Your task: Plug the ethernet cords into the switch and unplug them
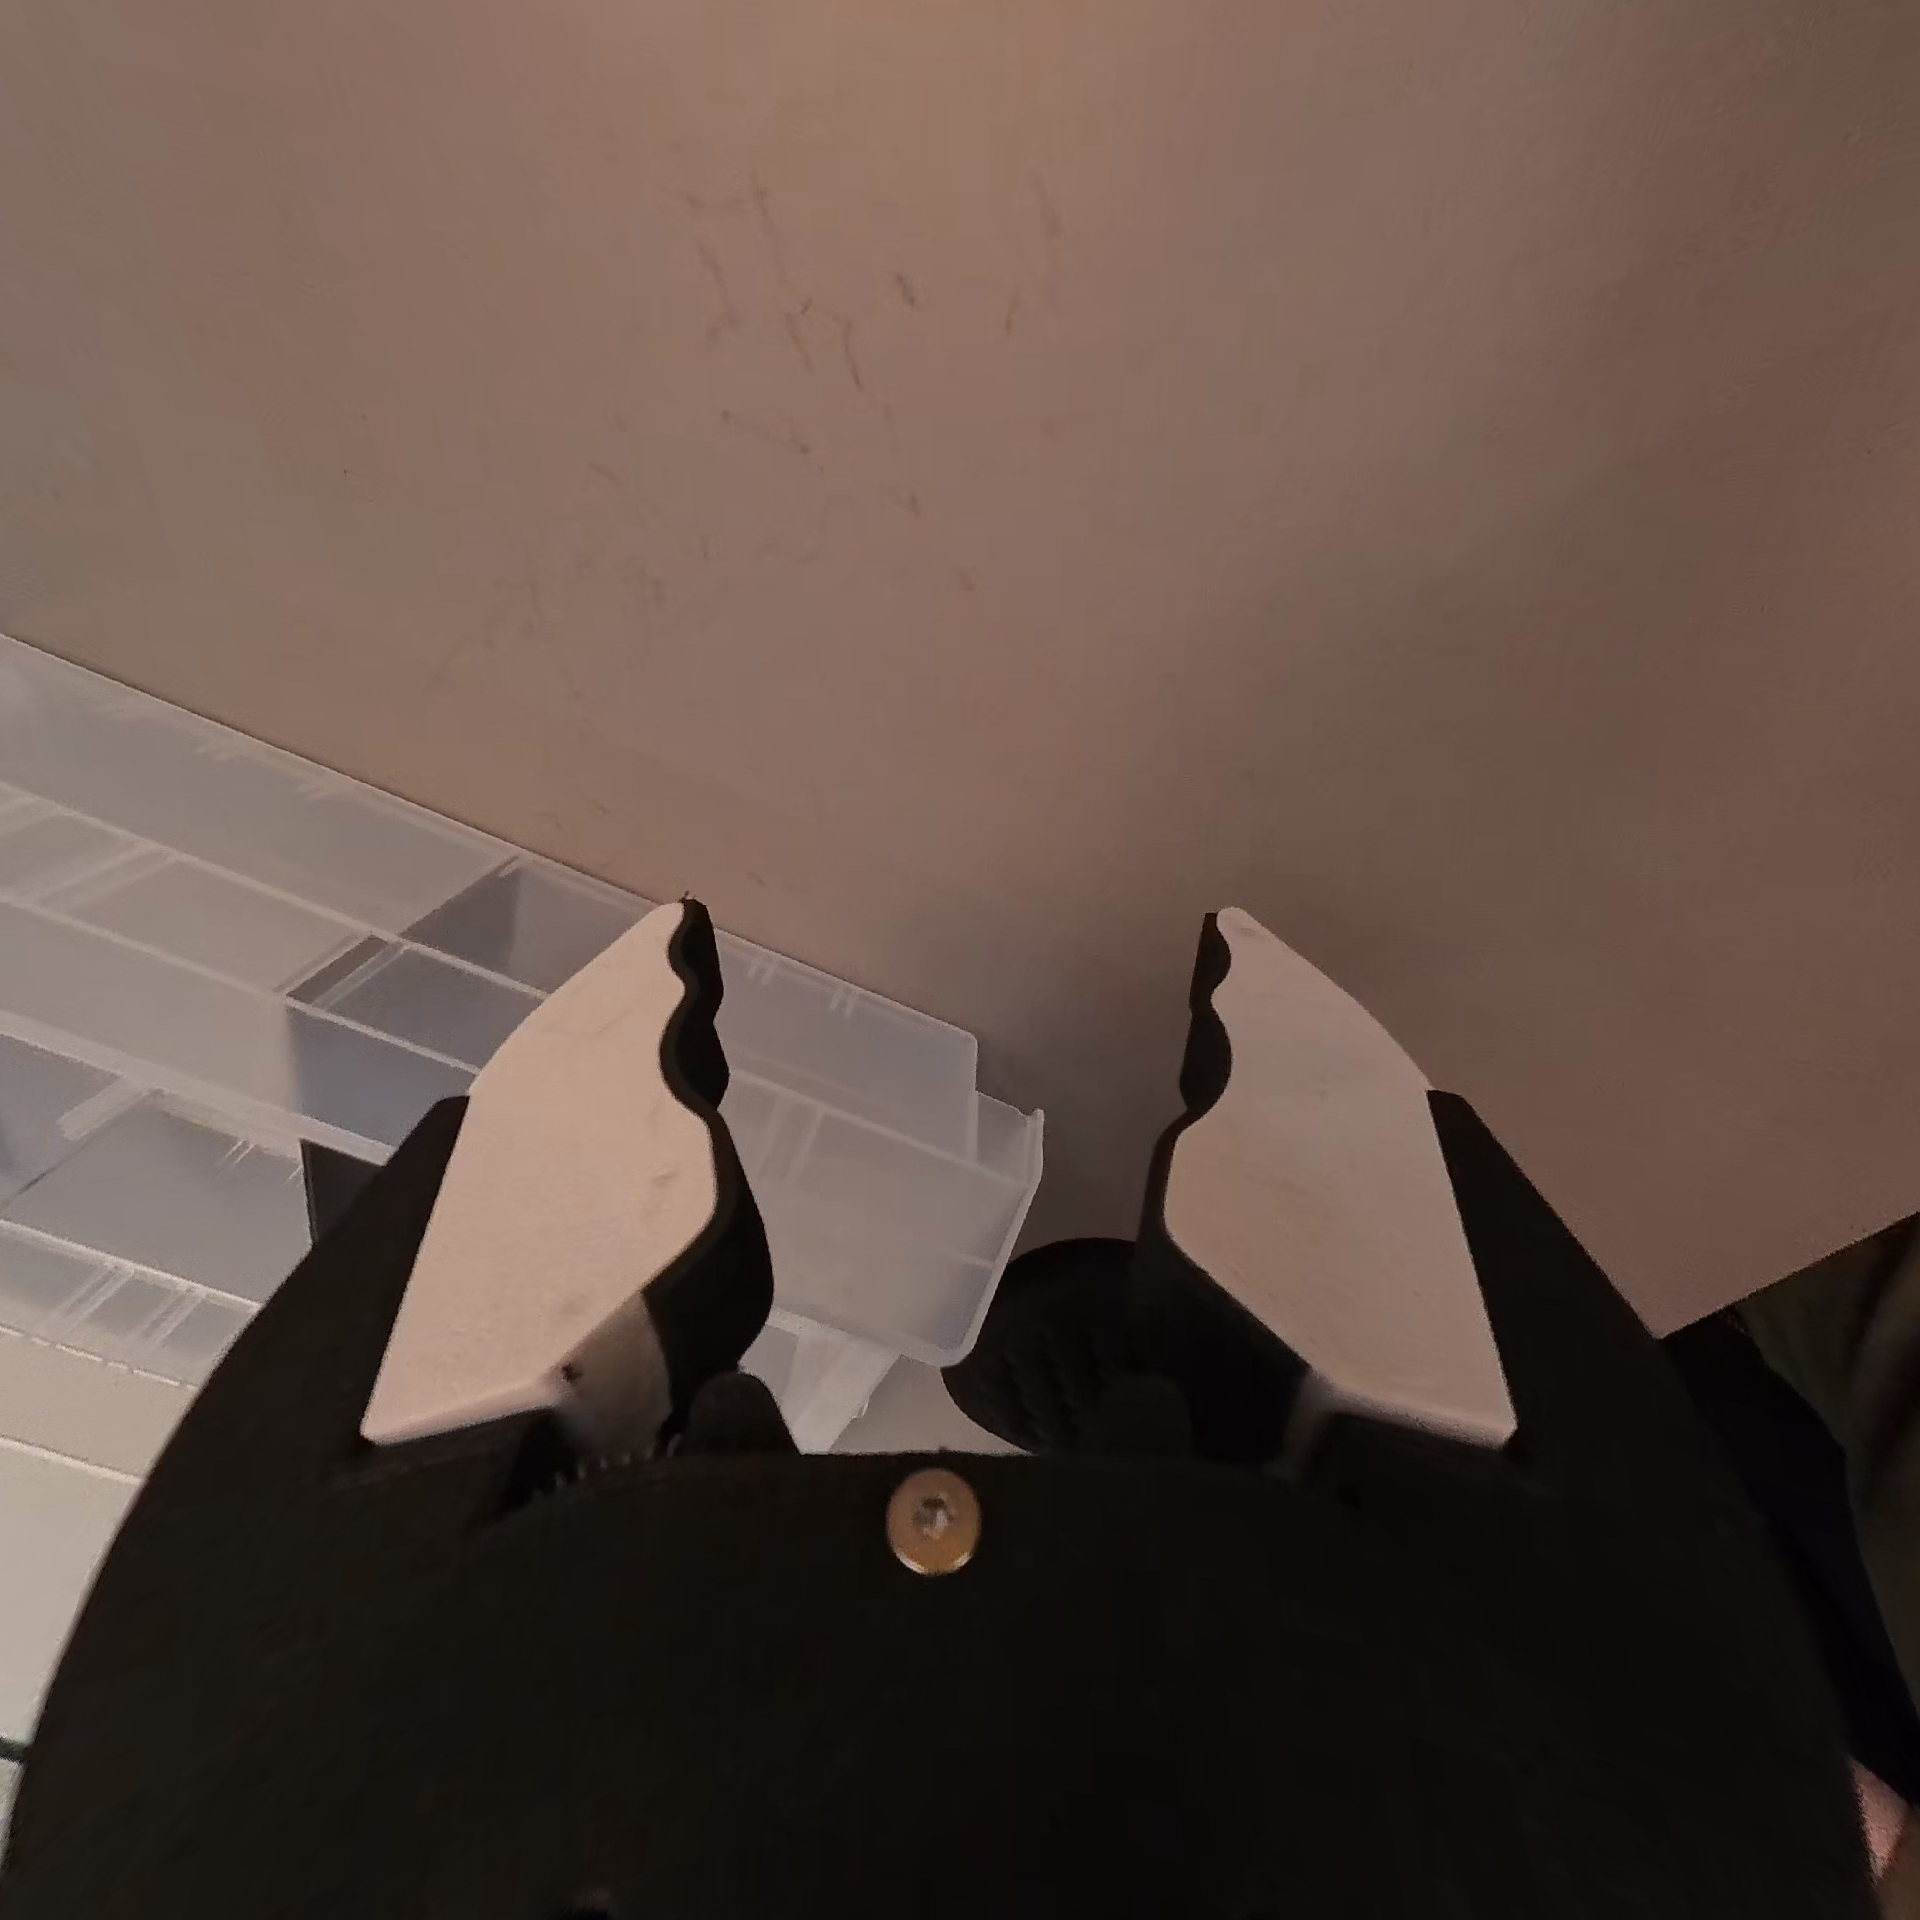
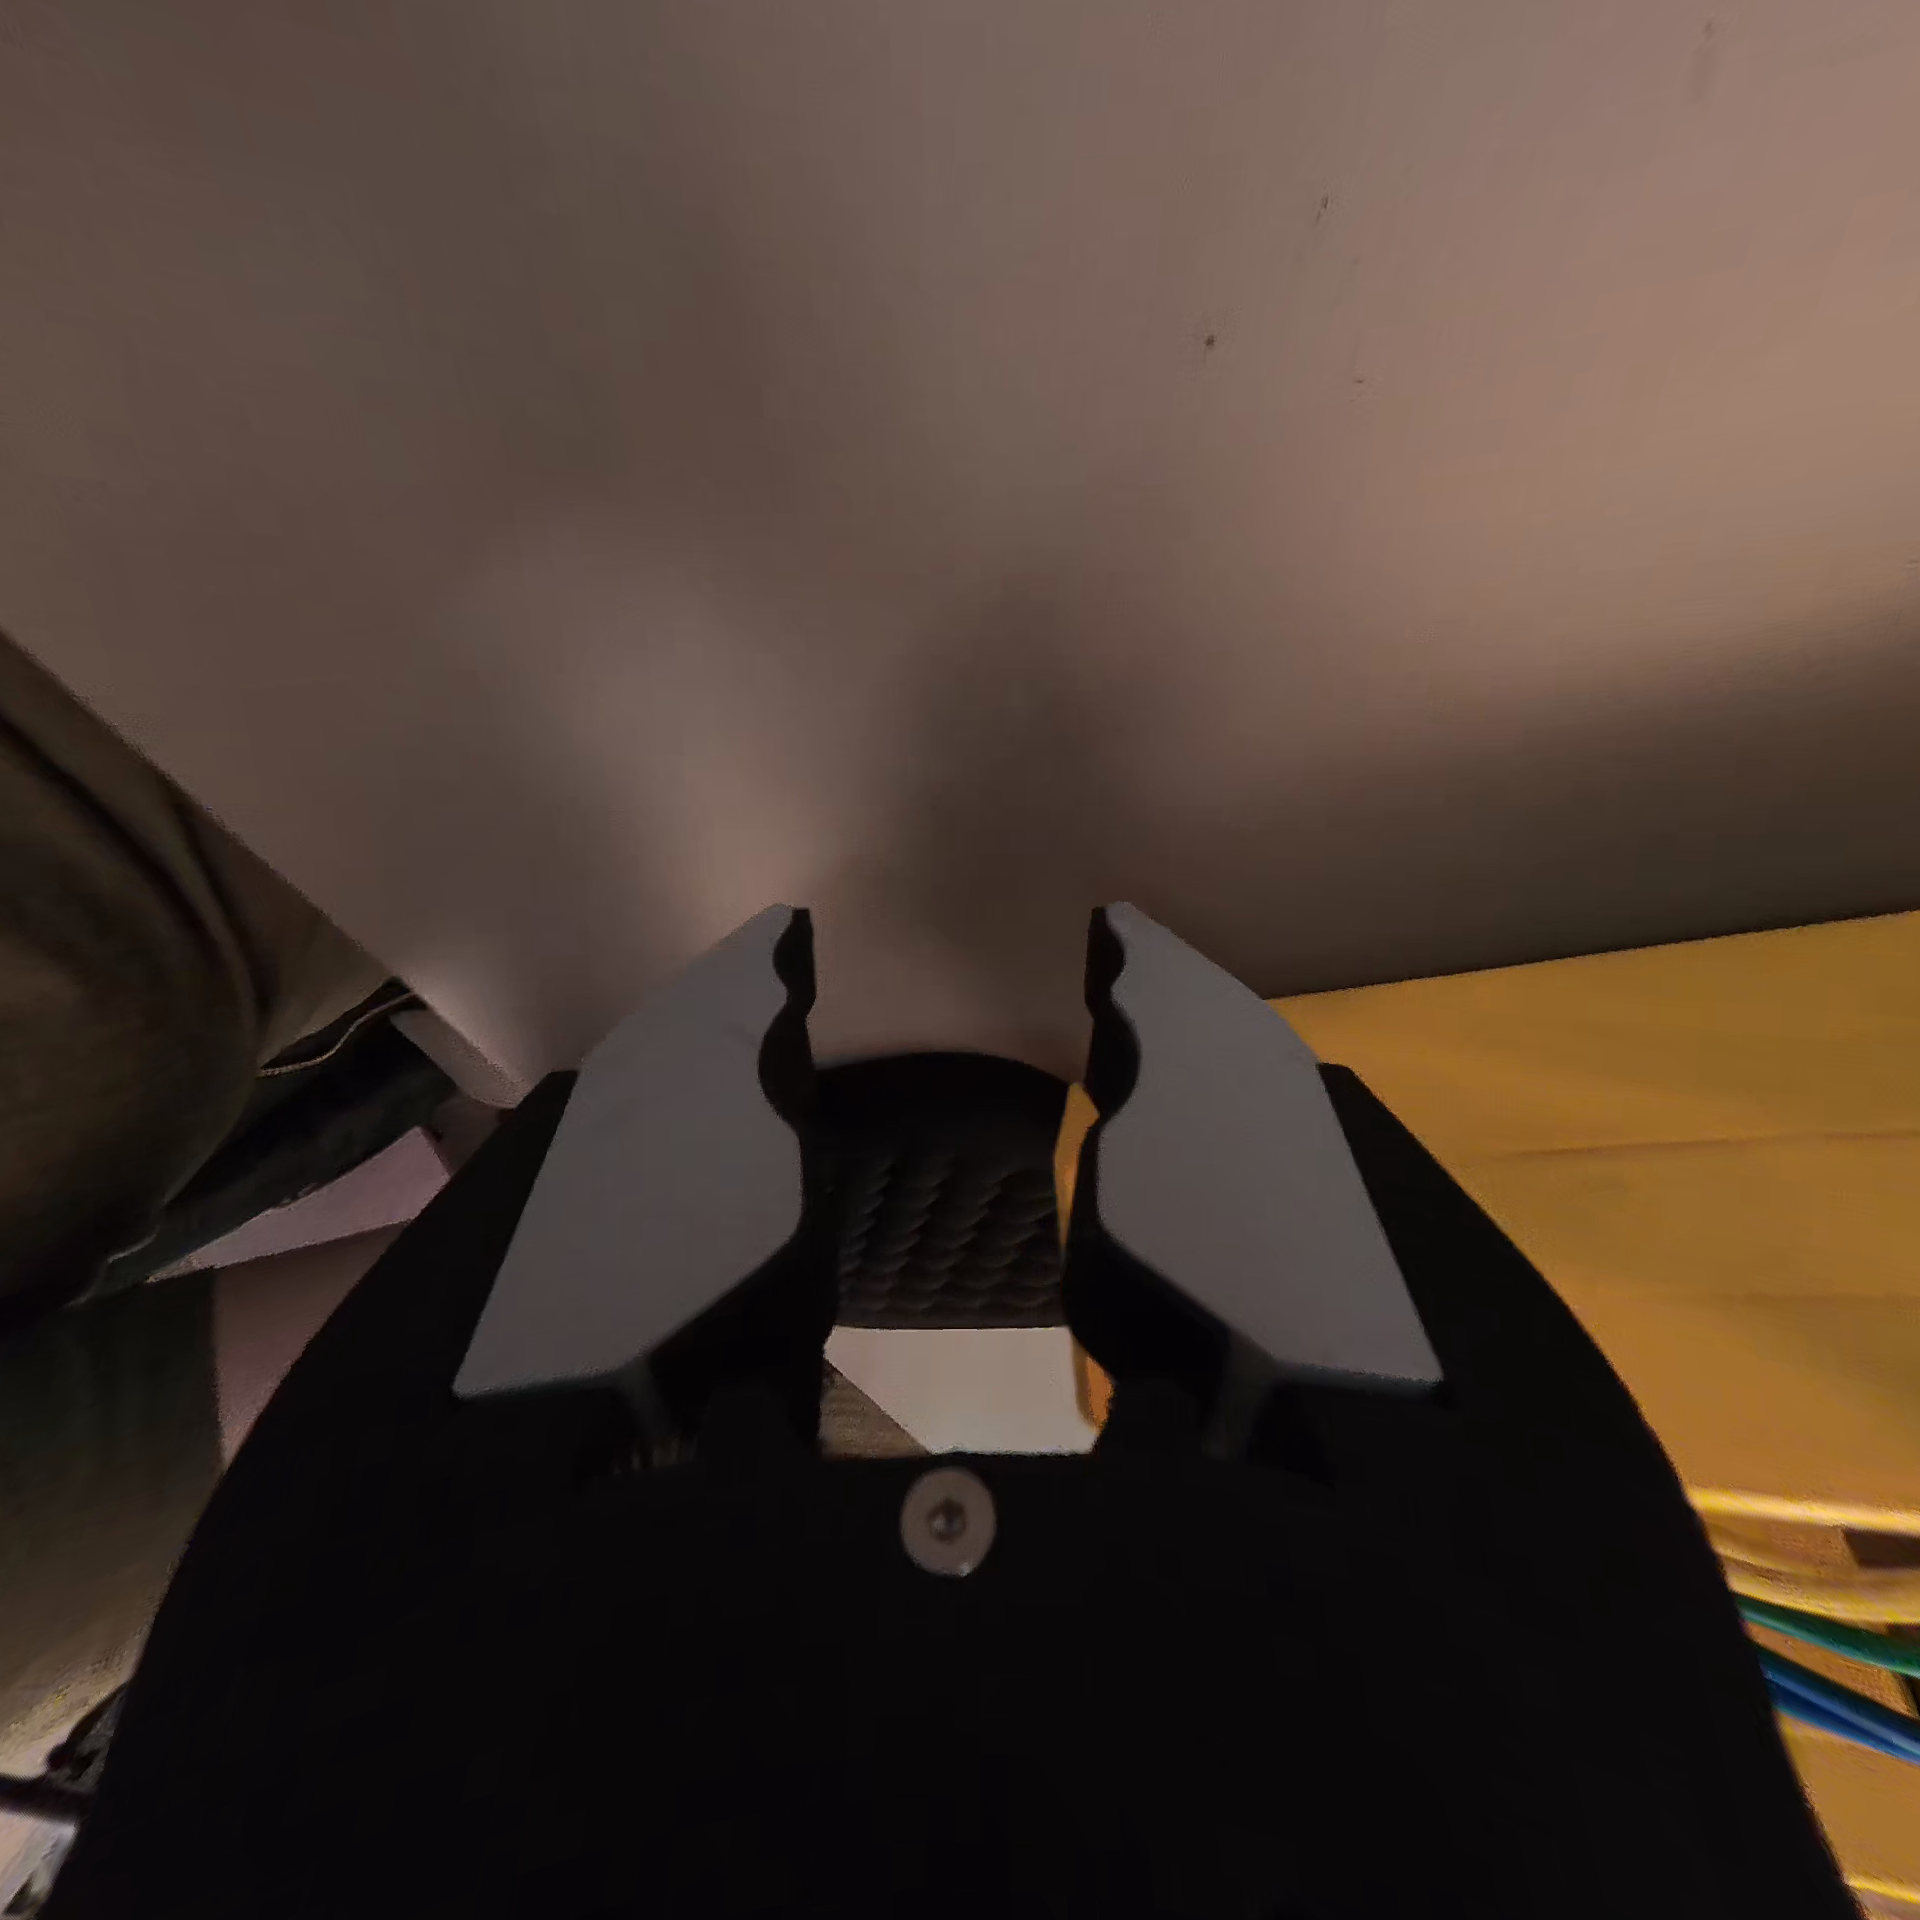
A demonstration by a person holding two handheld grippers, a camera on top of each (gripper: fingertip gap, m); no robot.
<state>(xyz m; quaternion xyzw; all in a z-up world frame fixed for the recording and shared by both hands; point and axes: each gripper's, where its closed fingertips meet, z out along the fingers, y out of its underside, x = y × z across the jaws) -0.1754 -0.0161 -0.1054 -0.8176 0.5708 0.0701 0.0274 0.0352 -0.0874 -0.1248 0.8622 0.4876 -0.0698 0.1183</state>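
My left gripper [image 1: 951,914] is open and empty, held over a bare beige table surface [image 1: 935,416]. My right gripper [image 2: 948,914] is also open and empty, over the same kind of beige surface [image 2: 935,416]. The switch is not in view in either frame. A green cord [image 2: 1839,1636] and a blue cord [image 2: 1844,1714] show at the lower right edge of the right wrist view, beside my right gripper's body. Their plugs are hidden.
A clear plastic compartment box [image 1: 260,987] lies at the left of the left wrist view. A yellow cardboard-like surface [image 2: 1610,1143] fills the right of the right wrist view. A person's dark green clothing [image 2: 114,987] shows at its left edge.
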